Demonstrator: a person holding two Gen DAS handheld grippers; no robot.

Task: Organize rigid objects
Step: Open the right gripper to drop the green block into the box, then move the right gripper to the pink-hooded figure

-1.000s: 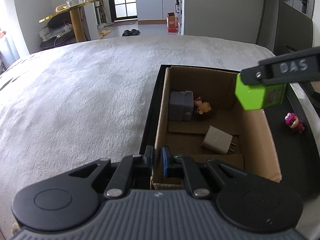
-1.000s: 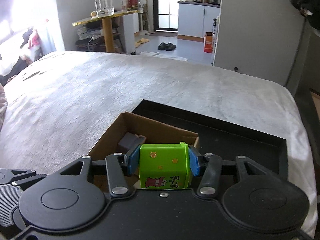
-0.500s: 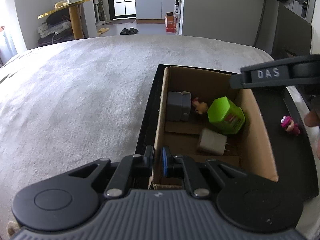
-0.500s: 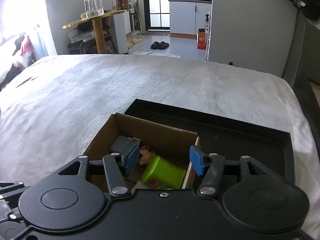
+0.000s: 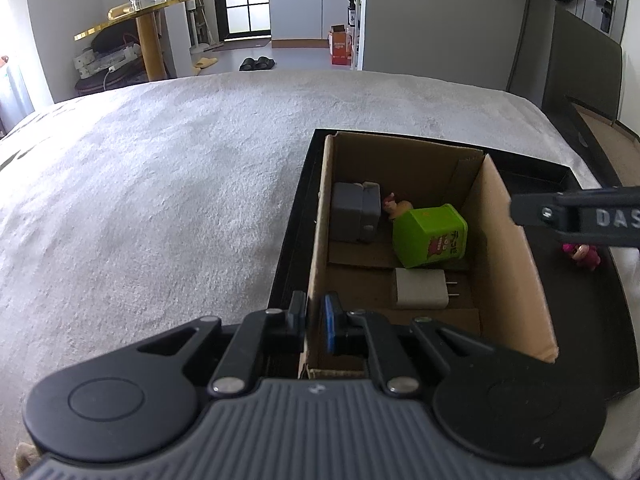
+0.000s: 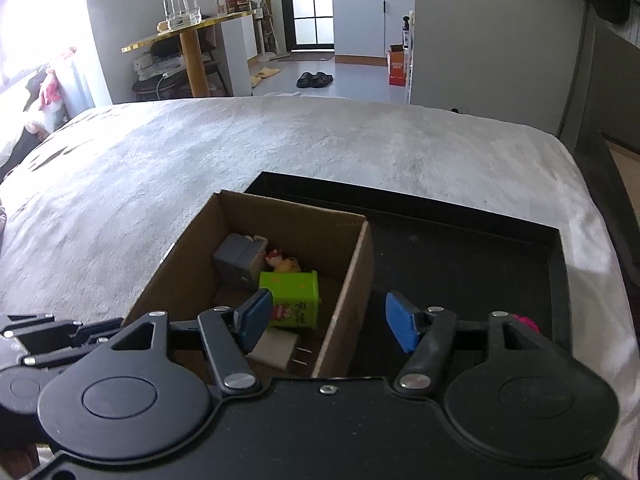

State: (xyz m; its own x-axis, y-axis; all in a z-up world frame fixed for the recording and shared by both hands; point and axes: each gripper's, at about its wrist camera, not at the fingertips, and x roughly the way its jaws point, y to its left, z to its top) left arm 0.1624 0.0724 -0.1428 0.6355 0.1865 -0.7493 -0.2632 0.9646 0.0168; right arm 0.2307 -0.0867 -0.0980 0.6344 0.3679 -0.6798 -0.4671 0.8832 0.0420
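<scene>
An open cardboard box (image 5: 508, 264) stands in a black tray (image 5: 600, 320) on the grey bedspread. Inside it lie a green carton (image 5: 430, 236), a grey block (image 5: 354, 212), a white charger plug (image 5: 420, 288) and a small figurine (image 5: 396, 208). My left gripper (image 5: 314, 320) is shut on the box's near left wall. In the right wrist view my right gripper (image 6: 328, 314) hovers over the box's right wall (image 6: 348, 276); its jaws are opening with nothing between them. The green carton (image 6: 292, 298) rests below it, tilted.
A pink toy figure (image 5: 582, 254) lies on the tray floor to the right of the box, partly behind the right gripper's finger (image 5: 576, 216). The bedspread (image 5: 160, 200) stretches left and far. A gold side table (image 6: 188, 36) and a kitchen doorway lie beyond.
The right gripper let go of the green carton, which dropped into the box and settled tilted. Its jaws have spread and it shifted to the right. The left gripper held still.
</scene>
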